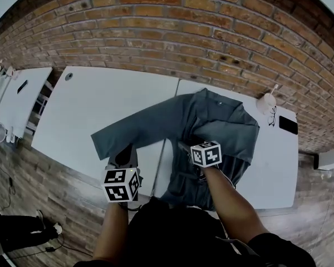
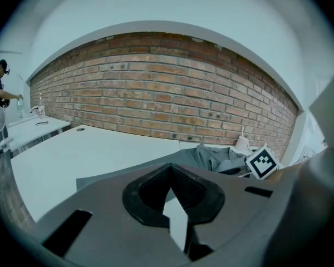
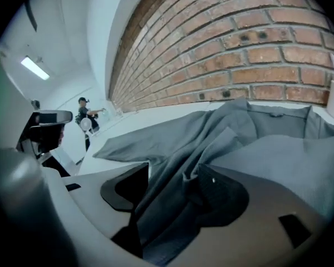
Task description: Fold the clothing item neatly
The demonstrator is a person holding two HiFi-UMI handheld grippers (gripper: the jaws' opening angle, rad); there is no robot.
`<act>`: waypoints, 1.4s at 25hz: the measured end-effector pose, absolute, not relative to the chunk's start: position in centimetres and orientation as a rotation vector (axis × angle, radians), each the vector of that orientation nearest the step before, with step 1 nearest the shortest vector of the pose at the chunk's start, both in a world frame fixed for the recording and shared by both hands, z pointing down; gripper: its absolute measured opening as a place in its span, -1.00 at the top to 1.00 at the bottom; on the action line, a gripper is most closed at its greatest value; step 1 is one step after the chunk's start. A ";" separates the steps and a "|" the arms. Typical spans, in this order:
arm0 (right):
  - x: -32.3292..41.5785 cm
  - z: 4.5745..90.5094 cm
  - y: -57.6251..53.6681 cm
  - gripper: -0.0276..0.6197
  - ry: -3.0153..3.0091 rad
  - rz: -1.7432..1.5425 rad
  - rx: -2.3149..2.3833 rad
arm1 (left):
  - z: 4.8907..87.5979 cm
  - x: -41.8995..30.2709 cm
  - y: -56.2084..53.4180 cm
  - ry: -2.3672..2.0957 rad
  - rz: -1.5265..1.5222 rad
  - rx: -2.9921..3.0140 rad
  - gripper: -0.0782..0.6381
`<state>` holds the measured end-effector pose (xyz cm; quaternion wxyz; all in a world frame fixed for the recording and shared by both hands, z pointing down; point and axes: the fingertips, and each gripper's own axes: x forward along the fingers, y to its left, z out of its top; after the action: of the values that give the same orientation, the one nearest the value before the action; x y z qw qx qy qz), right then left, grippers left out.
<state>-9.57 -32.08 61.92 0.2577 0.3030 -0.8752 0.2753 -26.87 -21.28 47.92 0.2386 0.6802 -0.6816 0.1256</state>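
Judging by how the cloth lies, the step in hand is setting a fold down on the middle of the shirt (image 1: 214, 121), and the care lies in leaving it without disturbing it. The shirt is spread on the white table (image 1: 100, 96), with its collar toward the far brick wall and its hem hanging over the near edge in front of the person. Its right side looks already turned in over the front. One sleeve (image 1: 128, 128) is stretched out flat to the left.

The right gripper (image 1: 196, 143) sits over the middle of the shirt with its jaws standing wide. A ridge of grey cloth runs up between them and lies against one pad (image 3: 222, 191), but nothing is pinched. To do this well, lift that gripper up and back toward the near edge so the pad does not drag the ridge along. If the ridge stays puckered, press it flat.

The left gripper (image 1: 127, 152) is at the near left, just beside the outstretched sleeve. Its jaws are clenched together with no cloth in them. It will probably have to spread them and take the sleeve near the cuff. It can then carry the sleeve right across the front, keeping the edge straight and level with the side already turned in.
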 end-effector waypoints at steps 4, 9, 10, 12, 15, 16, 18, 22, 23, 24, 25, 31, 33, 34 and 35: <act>-12.1 58.4 -30.3 0.11 -2.496 0.707 0.734 | 49.3 -29.4 -21.3 -1.890 0.374 1.808 0.79; -12.1 52.8 -28.2 0.12 -2.673 0.728 0.713 | 52.7 -35.4 -20.0 -1.972 0.430 1.595 0.79; -11.7 51.9 -27.8 0.25 -2.693 0.720 0.729 | 53.4 -36.8 -19.5 -1.992 0.426 1.542 0.79; -10.8 50.7 -27.2 0.91 -2.710 0.674 0.776 | 54.7 -39.5 -18.5 -2.033 0.430 1.435 0.79; -10.8 50.0 -25.9 0.91 -2.713 0.656 0.768 | 56.3 -42.8 -16.8 -2.084 0.450 1.308 0.79; -11.1 49.9 -25.4 0.91 -2.713 0.661 0.757 | 56.9 -43.6 -16.4 -2.091 0.450 1.281 0.79; -11.5 50.0 -24.7 0.91 -2.710 0.660 0.740 | 58.2 -44.7 -16.0 -2.074 0.445 1.248 0.51; -11.4 50.1 -24.1 0.91 -2.689 0.647 0.748 | 61.1 -46.0 -15.9 -2.016 0.456 1.172 0.27; -11.2 50.1 -24.1 0.91 -2.684 0.647 0.761 | 61.8 -46.2 -15.9 -2.005 0.468 1.158 0.27; -11.0 50.1 -24.1 0.91 -2.680 0.645 0.776 | 62.4 -46.4 -15.9 -1.992 0.484 1.144 0.27; -10.9 50.1 -24.1 0.91 -2.678 0.642 0.792 | 63.1 -46.6 -16.0 -1.980 0.501 1.132 0.27; -10.7 50.5 -24.3 0.91 -2.643 0.705 0.874 | 64.6 -46.5 -16.7 -1.936 0.484 1.113 0.43; -11.0 50.6 -24.0 0.91 -2.638 0.713 0.875 | 64.5 -46.4 -17.2 -1.910 0.531 1.127 0.70; -11.3 50.7 -23.9 0.91 -2.637 0.718 0.874 | 64.5 -46.3 -17.5 -1.890 0.541 1.140 0.73; -11.5 50.7 -23.7 0.91 -2.637 0.729 0.874 | 64.5 -46.2 -17.7 -1.870 0.534 1.158 0.74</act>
<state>-11.53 -23.74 50.74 0.1344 0.3017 -0.9098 0.2514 -46.19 -17.68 64.51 0.4249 0.4631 -0.7479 0.2136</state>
